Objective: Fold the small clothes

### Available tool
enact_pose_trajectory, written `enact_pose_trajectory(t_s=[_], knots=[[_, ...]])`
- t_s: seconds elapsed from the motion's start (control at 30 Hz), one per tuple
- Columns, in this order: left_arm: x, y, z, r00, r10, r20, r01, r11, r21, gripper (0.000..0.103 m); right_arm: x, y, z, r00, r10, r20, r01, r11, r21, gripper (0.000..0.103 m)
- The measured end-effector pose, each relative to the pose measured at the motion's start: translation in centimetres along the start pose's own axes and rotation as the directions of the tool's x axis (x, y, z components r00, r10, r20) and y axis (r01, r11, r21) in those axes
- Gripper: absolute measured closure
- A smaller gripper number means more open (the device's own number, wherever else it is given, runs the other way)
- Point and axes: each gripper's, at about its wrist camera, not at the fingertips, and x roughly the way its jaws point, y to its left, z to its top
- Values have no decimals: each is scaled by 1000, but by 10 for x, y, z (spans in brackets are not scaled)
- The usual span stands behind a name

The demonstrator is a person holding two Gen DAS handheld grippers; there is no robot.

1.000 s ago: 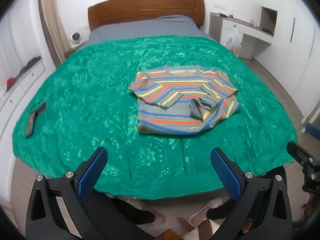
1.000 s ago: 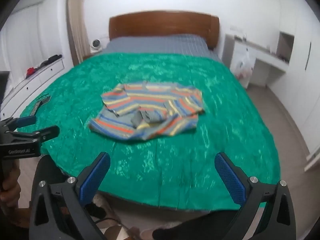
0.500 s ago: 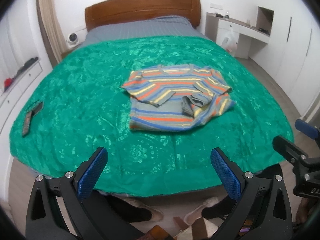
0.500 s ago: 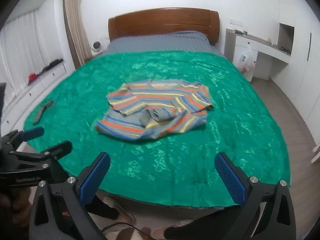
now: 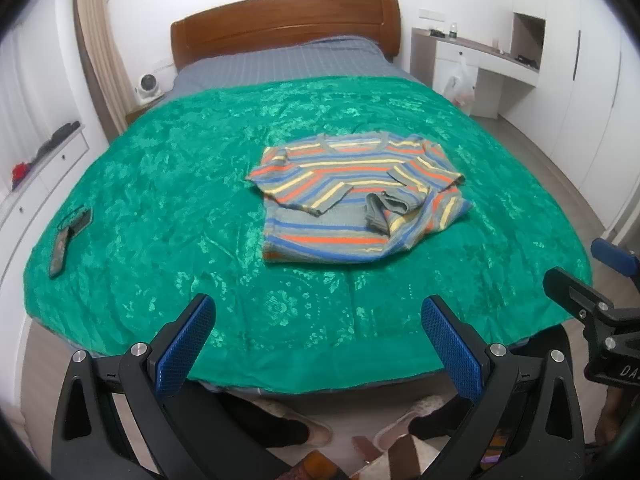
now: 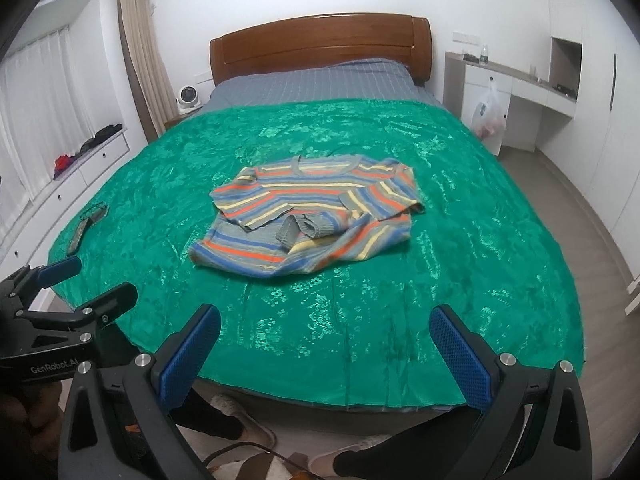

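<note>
A small striped sweater (image 5: 352, 200) (image 6: 312, 216), in blue, orange, yellow and grey, lies in the middle of the green bedspread (image 5: 160, 208) (image 6: 460, 248) with both sleeves folded in over its front. My left gripper (image 5: 318, 324) is open and empty, held off the foot of the bed, well short of the sweater. My right gripper (image 6: 324, 334) is likewise open and empty, at the bed's foot. Each gripper also shows at the edge of the other's view: the right gripper (image 5: 592, 296) and the left gripper (image 6: 72, 292).
Two dark remote-like objects (image 5: 68, 240) lie near the bed's left edge. A wooden headboard (image 5: 280, 20) stands at the far end. White drawers (image 6: 80, 168) run along the left, a white desk (image 5: 480, 60) on the right. A person's slippered feet (image 5: 304, 428) stand below.
Both grippers have drawn back and risen a little from the bed, so the sweater sits farther off in both views. The sweater itself has not moved.
</note>
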Motion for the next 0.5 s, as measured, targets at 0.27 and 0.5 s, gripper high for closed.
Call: enact_pose_trajectory(t_s=[0.27, 0.5], knots=[[0, 1, 0, 1000, 2, 1, -2, 1000, 0, 0, 2, 11, -1, 1000, -10, -1, 10, 999, -39, 0], [0, 3, -1, 1000, 0, -1, 0, 1000, 1, 0, 2, 13, -2, 1000, -13, 4, 13, 999, -43, 0]])
